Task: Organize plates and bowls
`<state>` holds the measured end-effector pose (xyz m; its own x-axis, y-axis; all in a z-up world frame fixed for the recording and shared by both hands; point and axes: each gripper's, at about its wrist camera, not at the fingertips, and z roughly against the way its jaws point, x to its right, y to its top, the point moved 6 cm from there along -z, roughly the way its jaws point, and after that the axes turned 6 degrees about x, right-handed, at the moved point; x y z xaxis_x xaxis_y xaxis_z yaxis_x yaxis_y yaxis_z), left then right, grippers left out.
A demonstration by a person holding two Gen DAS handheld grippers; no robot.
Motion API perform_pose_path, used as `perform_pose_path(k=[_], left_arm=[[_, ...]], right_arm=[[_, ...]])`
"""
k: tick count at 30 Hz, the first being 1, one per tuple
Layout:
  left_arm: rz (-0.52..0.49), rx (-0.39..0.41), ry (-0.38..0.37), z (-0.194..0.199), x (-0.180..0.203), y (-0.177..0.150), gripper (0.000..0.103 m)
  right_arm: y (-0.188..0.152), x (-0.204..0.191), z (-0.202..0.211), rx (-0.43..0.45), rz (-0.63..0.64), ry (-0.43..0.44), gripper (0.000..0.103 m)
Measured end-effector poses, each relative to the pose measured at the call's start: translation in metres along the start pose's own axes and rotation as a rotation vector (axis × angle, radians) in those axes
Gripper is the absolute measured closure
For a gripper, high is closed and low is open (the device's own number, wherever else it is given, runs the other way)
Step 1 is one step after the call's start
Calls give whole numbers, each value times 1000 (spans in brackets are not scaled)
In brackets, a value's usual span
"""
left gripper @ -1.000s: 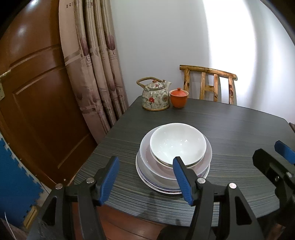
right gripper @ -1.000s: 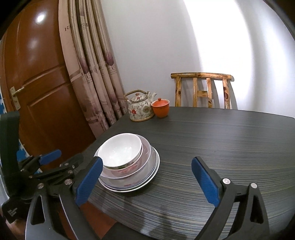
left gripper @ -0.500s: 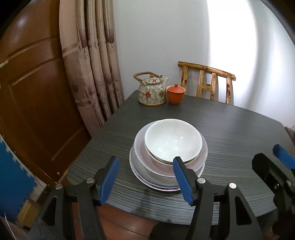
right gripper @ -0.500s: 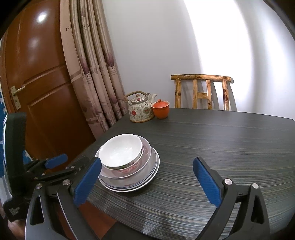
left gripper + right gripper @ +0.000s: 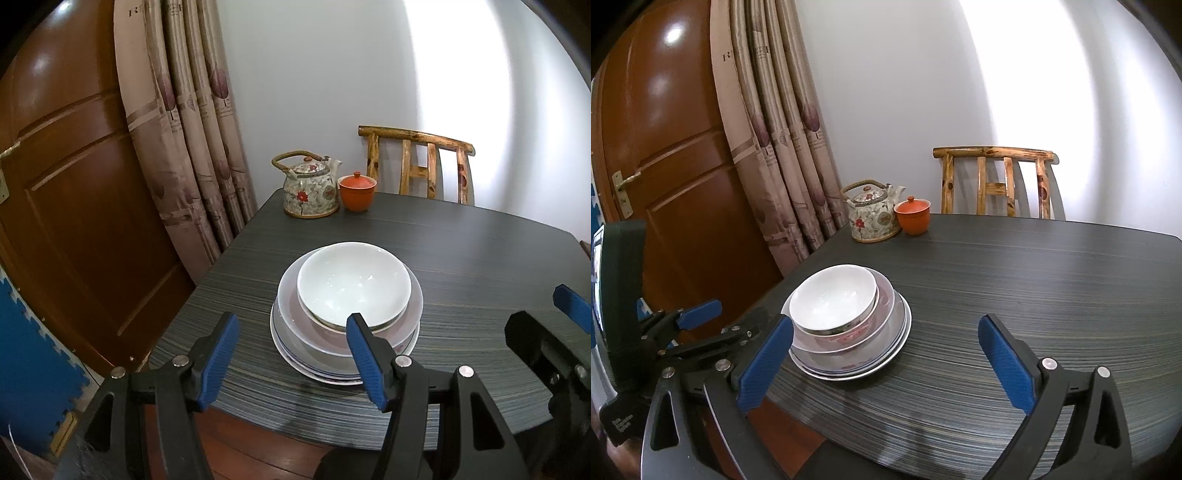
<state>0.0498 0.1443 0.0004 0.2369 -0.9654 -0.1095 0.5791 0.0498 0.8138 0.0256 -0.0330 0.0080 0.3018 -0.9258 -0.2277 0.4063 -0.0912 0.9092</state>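
Several plates (image 5: 317, 354) stacked, count unclear, lower rims hidden

Glossy ceramic bowl (image 5: 352, 284), matt streaked table (image 5: 480, 251), wooden chair (image 5: 417, 162), possibly rubber pads (image 5: 365, 356)

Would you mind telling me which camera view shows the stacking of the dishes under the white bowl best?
The right wrist view: its lower angle shows the white bowl nested over red-patterned dishes and plates edge-on. The left wrist view looks down into the bowl, one of its fingers covering the stack's near rim.
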Motion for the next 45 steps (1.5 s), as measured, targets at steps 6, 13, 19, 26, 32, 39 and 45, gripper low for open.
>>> perform_pose_path(k=[6,13,19,26,32,39,45], left_arm=[[-4,-1,-4,-1,0,1,41],[-1,-13,-4,-3,0,0,41],[-4,-18,0,-4,0,-1,41],[2,-24,-3,-4,0,-2,41],[6,-30,-1,-10,-5,-4,41],[4,-36,2,-12,-7,-4,41],[6,-38,3,-13,-8,-5,41]], right_arm=[[-3,-2,0,-5,13,4,3],[-3,-1,0,-9,4,1,3],[-5,0,-1,-18,9,2,3],[-6,0,0,-22,8,-2,2],[-6,2,0,-26,9,-2,2],[-8,2,-1,-38,16,-2,2],[-7,2,-1,-38,17,0,2]])
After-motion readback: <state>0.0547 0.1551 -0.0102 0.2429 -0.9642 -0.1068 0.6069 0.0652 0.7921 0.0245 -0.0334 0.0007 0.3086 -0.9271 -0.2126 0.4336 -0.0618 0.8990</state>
